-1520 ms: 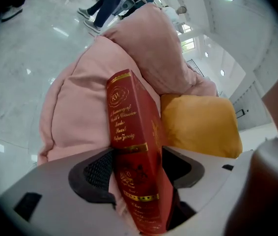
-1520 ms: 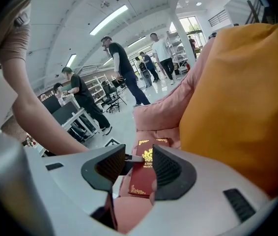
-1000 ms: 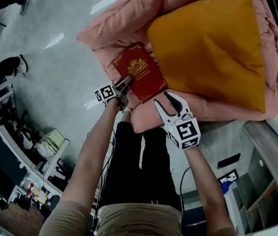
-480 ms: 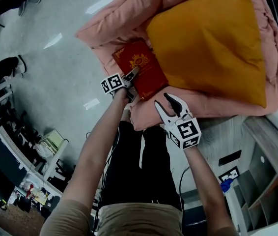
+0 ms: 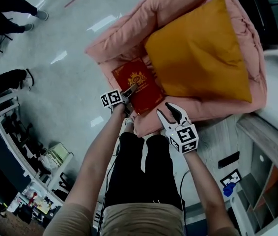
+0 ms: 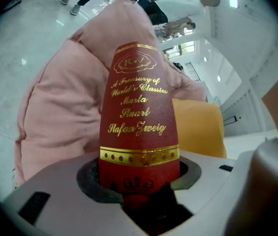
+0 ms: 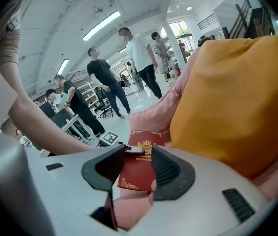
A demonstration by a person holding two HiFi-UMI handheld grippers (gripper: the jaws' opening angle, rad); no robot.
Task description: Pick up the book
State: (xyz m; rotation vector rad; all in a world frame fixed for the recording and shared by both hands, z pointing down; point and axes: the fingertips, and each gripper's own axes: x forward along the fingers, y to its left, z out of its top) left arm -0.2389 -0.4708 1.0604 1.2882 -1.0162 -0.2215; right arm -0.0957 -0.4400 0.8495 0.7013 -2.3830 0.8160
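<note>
While the pale grey floor [image 5: 55, 82] fills the left half of the head view, a big pink padded cushion [image 5: 129, 31] takes up the upper right, its puffy edge curling round toward the person's knees. On top of it lies a large orange pillow [image 5: 198, 53], which covers most of the cushion's middle. Next in size is the red book [image 5: 139, 80], hardbound with a gold crest on its cover, resting on the near-left part of the pink cushion just beside the orange pillow's lower-left corner. The left gripper [image 5: 127, 91] reaches in from the book's near-left side, and its jaws have just been closing: in the left gripper view the spine stands upright between them, filling the gap, so the pads are clamped on the lower end of the spine below a gold band, with gold lettering running up above it. The right gripper [image 5: 165, 110] hovers near the cushion's lower edge, to the right of the book and apart from it; its jaws stand well apart with nothing between them, the book showing only farther off through the gap. Smallest of all, several people [image 7: 104, 77] stand far back on the floor in the right gripper view
</note>
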